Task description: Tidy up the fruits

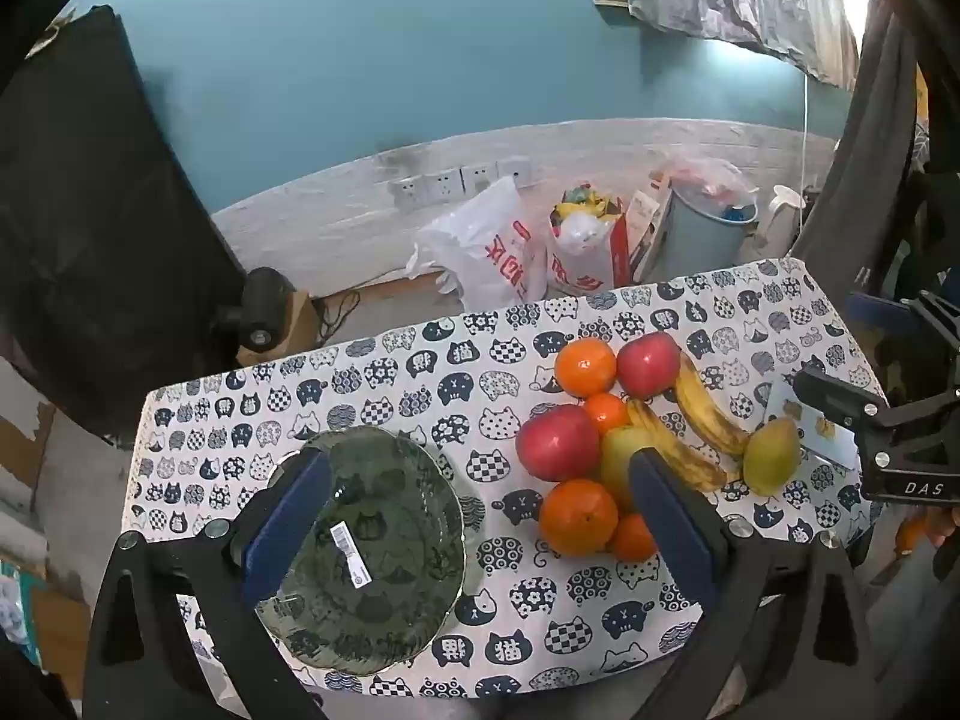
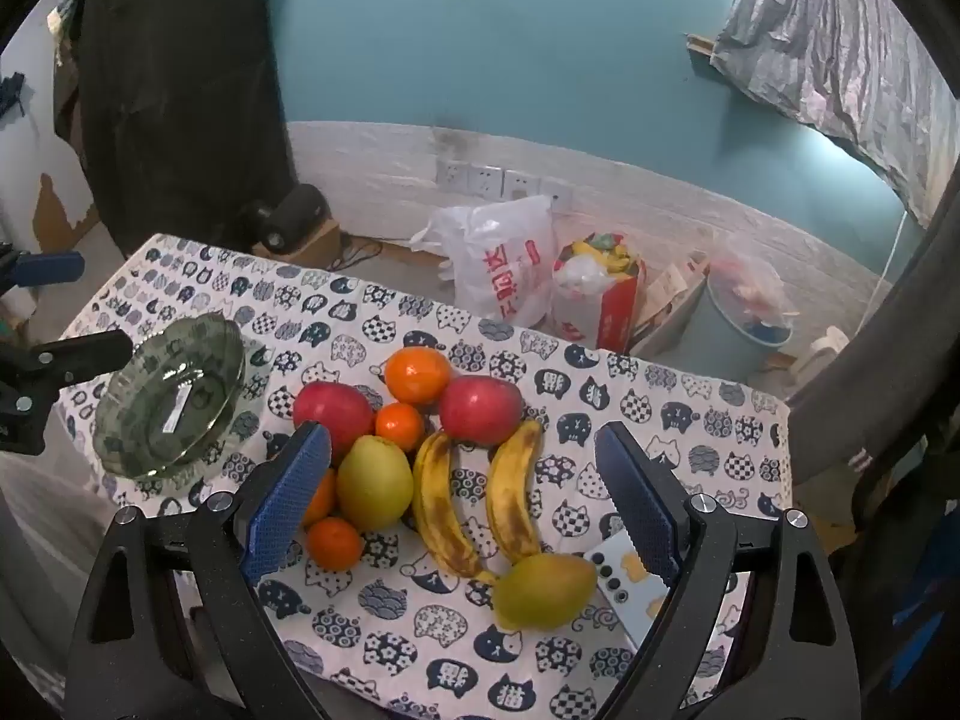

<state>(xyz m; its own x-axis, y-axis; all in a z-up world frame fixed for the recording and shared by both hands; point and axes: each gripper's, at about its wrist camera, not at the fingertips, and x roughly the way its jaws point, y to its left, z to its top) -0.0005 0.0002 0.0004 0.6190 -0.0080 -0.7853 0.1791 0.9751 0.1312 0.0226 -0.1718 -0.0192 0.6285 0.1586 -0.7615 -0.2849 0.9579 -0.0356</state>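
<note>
A green glass plate [image 1: 384, 546] [image 2: 174, 396] lies on the cat-print tablecloth [image 1: 372, 396] at the left. To its right lies a pile of fruit: two red apples [image 2: 480, 408], several oranges [image 2: 417, 375], two spotted bananas [image 2: 510, 492] and two yellow-green pears [image 2: 543, 591]. My left gripper [image 1: 480, 474] is open and empty, above the table between the plate and the fruit. My right gripper [image 2: 462, 456] is open and empty, above the fruit pile; it also shows in the left wrist view [image 1: 888, 420].
A small white card [image 2: 624, 588] lies by the near pear at the table's right edge. Beyond the table stand plastic bags [image 2: 504, 258], a red-and-white bag [image 2: 600, 300] and a blue bin [image 2: 744, 330] against the wall. A black panel [image 1: 90, 210] stands at the left.
</note>
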